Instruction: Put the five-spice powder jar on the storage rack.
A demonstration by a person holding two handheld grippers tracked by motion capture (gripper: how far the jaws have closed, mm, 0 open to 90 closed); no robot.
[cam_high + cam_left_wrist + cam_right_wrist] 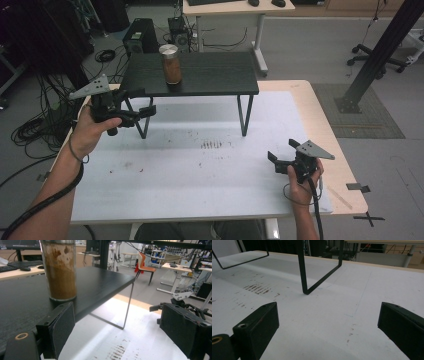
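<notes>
A clear jar (171, 65) with a metal lid and brown powder inside stands upright on a small black shelf (210, 75) that sits on the white table. In the left gripper view the jar (60, 270) rises just beyond the jaws, on the shelf top (100, 285). My left gripper (141, 113) is held at the shelf's left front corner, open, with nothing between its jaws. My right gripper (274, 161) hovers low over the table near the right front, open and empty, facing the shelf's wire leg (302, 270).
Brown powder stains (211, 144) mark the white table sheet (200, 170) in front of the shelf. The shelf's thin black legs (244, 115) stand on the sheet. Cables and computer cases lie on the floor beyond the table's left side.
</notes>
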